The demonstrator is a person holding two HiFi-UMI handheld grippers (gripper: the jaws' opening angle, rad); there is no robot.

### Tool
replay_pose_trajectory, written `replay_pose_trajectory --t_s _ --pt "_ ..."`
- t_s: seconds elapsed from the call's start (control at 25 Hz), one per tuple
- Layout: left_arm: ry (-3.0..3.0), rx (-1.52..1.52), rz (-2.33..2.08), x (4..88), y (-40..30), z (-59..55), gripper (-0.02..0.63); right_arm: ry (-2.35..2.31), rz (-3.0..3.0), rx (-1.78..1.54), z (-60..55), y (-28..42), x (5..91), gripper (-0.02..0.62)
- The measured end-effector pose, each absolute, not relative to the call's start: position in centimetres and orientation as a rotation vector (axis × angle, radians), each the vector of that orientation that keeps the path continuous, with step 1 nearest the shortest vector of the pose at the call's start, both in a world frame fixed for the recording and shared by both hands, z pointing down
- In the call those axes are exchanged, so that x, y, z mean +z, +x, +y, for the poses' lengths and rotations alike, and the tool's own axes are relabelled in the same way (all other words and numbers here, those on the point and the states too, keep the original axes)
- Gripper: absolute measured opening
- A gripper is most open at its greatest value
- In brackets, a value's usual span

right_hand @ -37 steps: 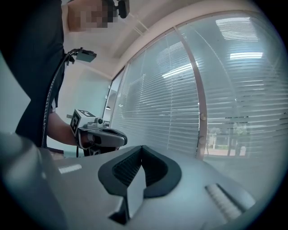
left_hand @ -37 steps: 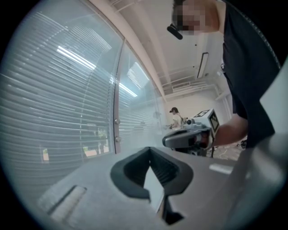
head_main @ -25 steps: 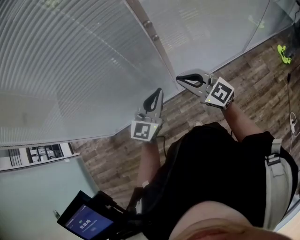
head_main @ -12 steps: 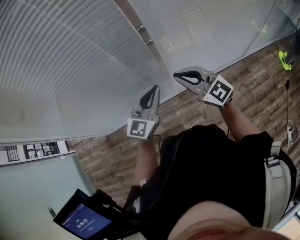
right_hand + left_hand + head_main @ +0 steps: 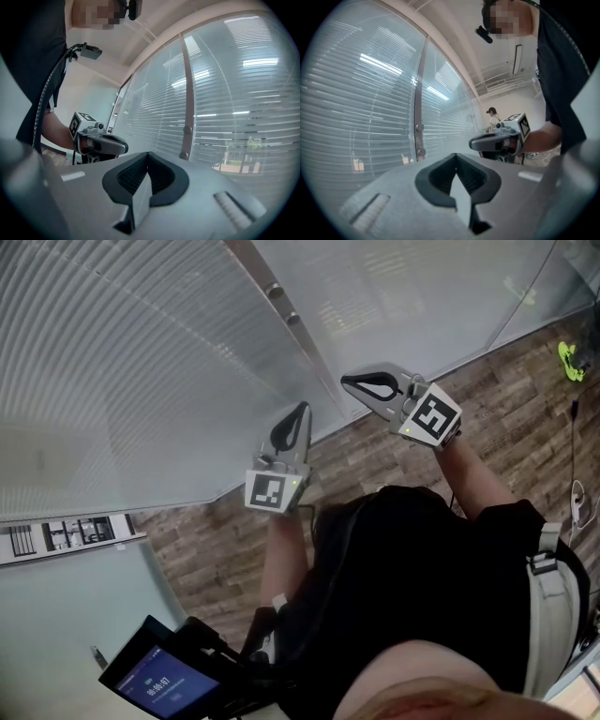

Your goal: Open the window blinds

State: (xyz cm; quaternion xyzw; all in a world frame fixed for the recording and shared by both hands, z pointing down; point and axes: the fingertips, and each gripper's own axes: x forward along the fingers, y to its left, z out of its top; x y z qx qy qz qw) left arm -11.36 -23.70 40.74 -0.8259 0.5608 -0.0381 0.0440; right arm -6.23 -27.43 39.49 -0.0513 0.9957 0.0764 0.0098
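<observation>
Slatted window blinds (image 5: pixel 141 362) hang closed behind a glass wall, and both gripper views show them as well (image 5: pixel 361 108) (image 5: pixel 234 103). A metal post (image 5: pixel 281 304) divides the panes and carries two round knobs (image 5: pixel 419 127) (image 5: pixel 187 129). My left gripper (image 5: pixel 302 407) points level at the glass below the post, shut and empty, a short way off the pane. To its right my right gripper (image 5: pixel 345 382) is also shut with nothing in it and points toward the post. Each gripper appears in the other's view: the right one (image 5: pixel 474 142) and the left one (image 5: pixel 124 145).
Wood-look floor (image 5: pixel 216 540) runs along the foot of the glass. A dark device with a lit screen (image 5: pixel 155 681) sits low at my left. A green object (image 5: pixel 569 357) and a cable (image 5: pixel 581 493) lie at the right. A person (image 5: pixel 492 115) stands far off.
Both grippers have drifted a little up and left in the head view, closer to the post and glass. Both stay shut and empty.
</observation>
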Motion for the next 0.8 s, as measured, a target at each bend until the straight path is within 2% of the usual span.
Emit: replay_pose_trajectory --t_s 0.48,0.8 --pt "-2.612 -0.134 1.547 41.3 -9.8 -23.4 0.003 -0.374 3.101 0.366 -27.9 -4.2 39.3 0.006" --pt "-2.676 -0.089 1.412 40.5 -11.0 -24.2 0.003 -0.621 3.158 0.585 -30.4 -6.0 38.7 0.008"
